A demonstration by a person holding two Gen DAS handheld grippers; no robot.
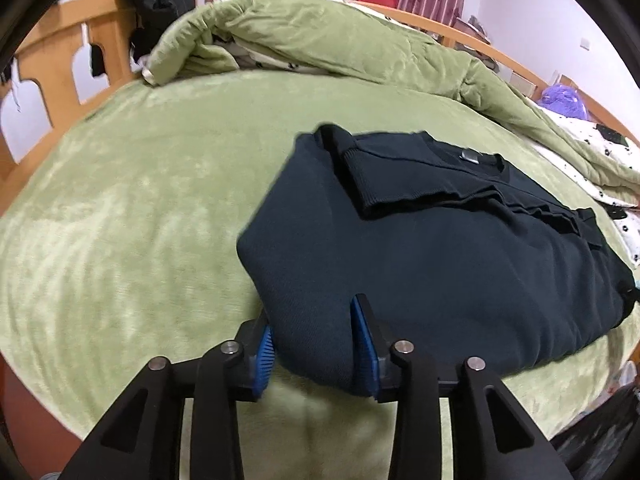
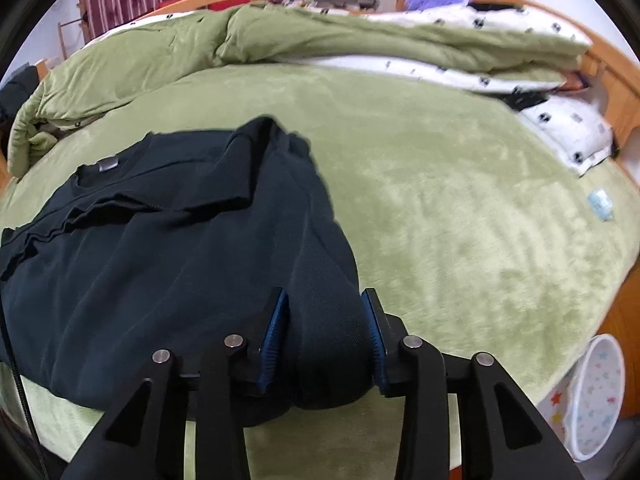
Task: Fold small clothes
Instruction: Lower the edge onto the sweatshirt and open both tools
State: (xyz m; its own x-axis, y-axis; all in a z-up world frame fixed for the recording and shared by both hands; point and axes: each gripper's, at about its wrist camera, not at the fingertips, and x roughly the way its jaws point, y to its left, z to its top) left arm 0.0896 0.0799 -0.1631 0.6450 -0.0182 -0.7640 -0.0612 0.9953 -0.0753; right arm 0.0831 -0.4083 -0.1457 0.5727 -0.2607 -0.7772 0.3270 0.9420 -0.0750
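Observation:
A dark navy sweater (image 1: 440,248) lies folded on the green bed cover (image 1: 140,220), sleeves laid across its chest and a grey neck label (image 1: 469,156) showing. My left gripper (image 1: 312,314) sits at the sweater's near left corner. The rounded folded edge lies between its blue pads (image 1: 363,340), which stand apart without squeezing it. In the right wrist view the same sweater (image 2: 160,260) fills the left half. My right gripper (image 2: 325,296) straddles its near right corner, jaws parted around the thick fold, blue pads (image 2: 274,332) loose against the cloth.
A rumpled green quilt (image 1: 320,36) with a white patterned lining is heaped along the far side. A wooden bed frame (image 1: 60,60) rings the mattress. A pillow (image 2: 568,128) lies at the right. A white star-print basket (image 2: 596,392) stands beside the bed's near right edge.

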